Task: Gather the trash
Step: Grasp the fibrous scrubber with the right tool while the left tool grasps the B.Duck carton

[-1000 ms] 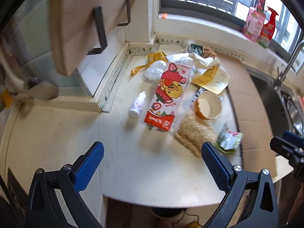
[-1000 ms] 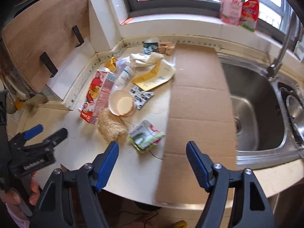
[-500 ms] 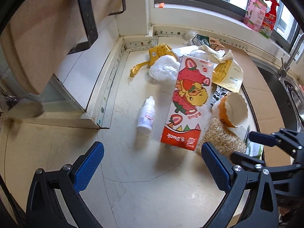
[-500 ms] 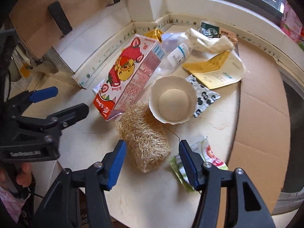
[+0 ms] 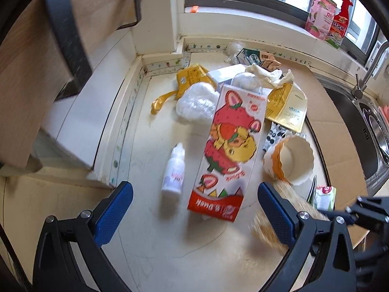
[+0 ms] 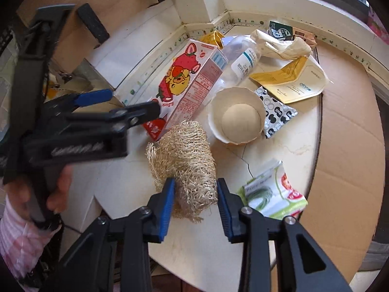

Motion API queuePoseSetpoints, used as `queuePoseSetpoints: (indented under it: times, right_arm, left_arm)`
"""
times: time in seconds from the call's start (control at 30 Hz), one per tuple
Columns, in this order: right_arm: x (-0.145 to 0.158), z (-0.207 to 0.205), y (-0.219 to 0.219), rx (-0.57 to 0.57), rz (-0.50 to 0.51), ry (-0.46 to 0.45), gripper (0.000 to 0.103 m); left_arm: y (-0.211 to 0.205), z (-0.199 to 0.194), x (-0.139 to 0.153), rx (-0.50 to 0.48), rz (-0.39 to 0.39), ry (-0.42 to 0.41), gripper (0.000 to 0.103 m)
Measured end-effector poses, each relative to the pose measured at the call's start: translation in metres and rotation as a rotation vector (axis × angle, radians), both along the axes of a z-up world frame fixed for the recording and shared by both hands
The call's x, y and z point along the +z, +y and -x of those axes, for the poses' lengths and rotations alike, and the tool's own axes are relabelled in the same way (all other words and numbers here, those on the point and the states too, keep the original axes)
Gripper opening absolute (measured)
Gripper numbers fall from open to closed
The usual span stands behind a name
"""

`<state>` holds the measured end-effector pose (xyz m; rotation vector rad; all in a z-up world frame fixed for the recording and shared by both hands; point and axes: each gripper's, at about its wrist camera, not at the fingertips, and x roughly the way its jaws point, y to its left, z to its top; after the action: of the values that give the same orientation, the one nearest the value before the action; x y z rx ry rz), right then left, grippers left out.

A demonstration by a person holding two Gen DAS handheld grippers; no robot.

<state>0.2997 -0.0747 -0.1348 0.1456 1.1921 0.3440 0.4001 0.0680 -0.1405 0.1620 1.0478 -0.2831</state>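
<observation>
Right at the near edge of the counter (image 6: 279,146), the right gripper (image 6: 195,194) straddles the loofah scrubber (image 6: 183,160) — its jaws are closing with the fibrous roll between them, the pads at or just off its flanks, not yet visibly squeezing it. That roll lies just in front of the strawberry carton (image 6: 192,82), with the torn paper cup (image 6: 237,116) just beside the carton and a green snack wrapper (image 6: 272,194) on the loofah's far side. Grabbing the loofah first makes sense, I'd say: it's the closest piece. The left gripper (image 5: 194,206) hangs over the carton (image 5: 231,146) and the small white bottle (image 5: 173,172) — jaws spread wide, holding nothing, lined up probably for the carton.
</observation>
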Motion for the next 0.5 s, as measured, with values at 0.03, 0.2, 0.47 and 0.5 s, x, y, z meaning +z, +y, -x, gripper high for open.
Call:
queuePoseSetpoints:
  times: [0.03, 0.2, 0.47, 0.5]
  right_arm:
    - [0.004, 0.005, -0.002, -0.004, -0.003, -0.004, 0.034]
    - [0.02, 0.021, -0.026, -0.112, -0.047, -0.021, 0.034]
    - [0.03, 0.039, -0.071, -0.335, -0.072, -0.048, 0.034]
    - [0.03, 0.041, -0.076, -0.354, -0.069, -0.049, 0.034]
  left_arm:
    - [-0.001, -0.001, 0.0, -0.005, 0.003, 0.001, 0.098]
    - [-0.014, -0.013, -0.002, -0.022, 0.003, 0.005, 0.097]
    - [-0.031, -0.023, -0.017, -0.029, -0.036, 0.04, 0.088]
    - [-0.032, -0.024, -0.02, -0.027, -0.034, 0.053, 0.079]
